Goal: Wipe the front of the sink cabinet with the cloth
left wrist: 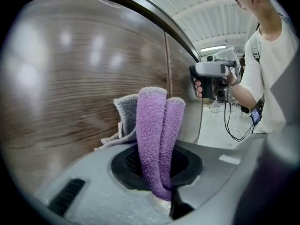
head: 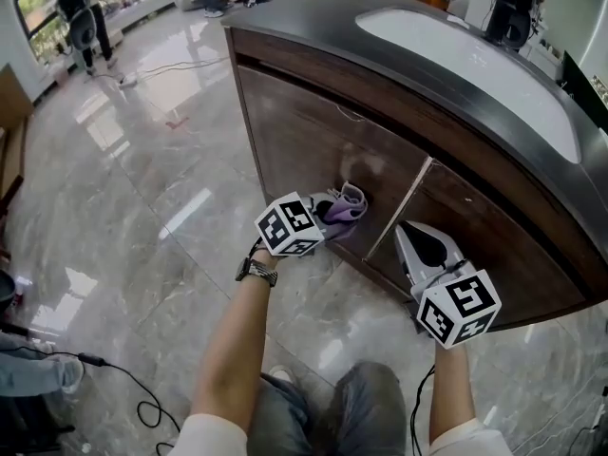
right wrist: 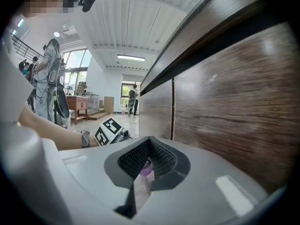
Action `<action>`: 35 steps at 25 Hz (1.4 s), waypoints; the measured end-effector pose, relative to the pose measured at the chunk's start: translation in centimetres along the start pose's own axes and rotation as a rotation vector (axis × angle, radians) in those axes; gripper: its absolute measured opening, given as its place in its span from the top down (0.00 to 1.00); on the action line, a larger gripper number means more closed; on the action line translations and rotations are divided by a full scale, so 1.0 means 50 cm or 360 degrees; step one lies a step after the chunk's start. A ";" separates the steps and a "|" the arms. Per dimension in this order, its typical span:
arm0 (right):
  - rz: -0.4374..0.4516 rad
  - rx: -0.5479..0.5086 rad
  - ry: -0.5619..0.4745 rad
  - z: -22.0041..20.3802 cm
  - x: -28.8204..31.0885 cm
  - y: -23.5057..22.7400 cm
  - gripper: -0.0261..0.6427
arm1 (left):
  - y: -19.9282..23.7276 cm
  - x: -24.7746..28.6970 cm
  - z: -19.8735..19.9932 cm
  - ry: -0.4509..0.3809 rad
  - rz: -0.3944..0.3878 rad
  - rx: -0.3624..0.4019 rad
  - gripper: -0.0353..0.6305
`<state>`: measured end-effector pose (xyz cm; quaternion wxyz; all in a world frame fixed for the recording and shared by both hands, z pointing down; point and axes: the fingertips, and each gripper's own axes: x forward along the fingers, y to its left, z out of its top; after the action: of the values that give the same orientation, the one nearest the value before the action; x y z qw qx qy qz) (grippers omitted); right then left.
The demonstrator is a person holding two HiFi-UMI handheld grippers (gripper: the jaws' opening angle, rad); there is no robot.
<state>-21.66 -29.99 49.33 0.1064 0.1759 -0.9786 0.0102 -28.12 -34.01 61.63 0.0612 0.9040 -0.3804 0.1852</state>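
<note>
A purple and grey cloth [head: 344, 205] is pressed against the dark wood front of the sink cabinet [head: 313, 131], low on the left door. My left gripper [head: 331, 212] is shut on the cloth. In the left gripper view the cloth [left wrist: 152, 125] stands folded out of the jaws, touching the wood panel [left wrist: 70, 78]. My right gripper [head: 410, 228] is shut with nothing in it, held near the seam between the doors [head: 404, 202]. Seen from the right gripper view, its tips [right wrist: 150, 142] meet beside the cabinet front [right wrist: 234, 88].
A dark countertop [head: 313, 17] with a white sink basin [head: 475, 55] overhangs the cabinet. Glossy marble floor [head: 142, 188] spreads to the left. A black cable [head: 142, 397] lies on the floor near my legs. A person [head: 81, 17] stands far off at upper left.
</note>
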 end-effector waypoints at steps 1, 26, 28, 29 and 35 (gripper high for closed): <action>-0.0001 0.0000 0.0003 -0.004 0.002 -0.001 0.95 | 0.020 -0.017 -0.009 -0.0013 0.0048 -0.0019 0.87; 0.0061 -0.0018 0.0123 -0.043 0.084 -0.023 0.95 | 0.433 -0.347 -0.212 -0.0064 0.1397 -0.0515 0.86; 0.0061 -0.0014 0.0121 -0.044 0.083 -0.022 0.95 | 0.418 -0.317 -0.241 -0.0009 0.1320 -0.0531 0.86; 0.0056 -0.0008 0.0117 -0.044 0.081 -0.023 0.95 | 0.408 -0.298 -0.249 -0.0014 0.1282 -0.0527 0.86; 0.0050 0.0022 0.0097 -0.051 0.068 -0.022 0.95 | 0.332 -0.211 -0.262 -0.0104 0.1116 -0.0456 0.86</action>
<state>-23.86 -32.03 52.54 0.1349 0.1608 -0.9774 0.0239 -50.45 -35.38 69.20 0.1079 0.7066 -0.6905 0.1109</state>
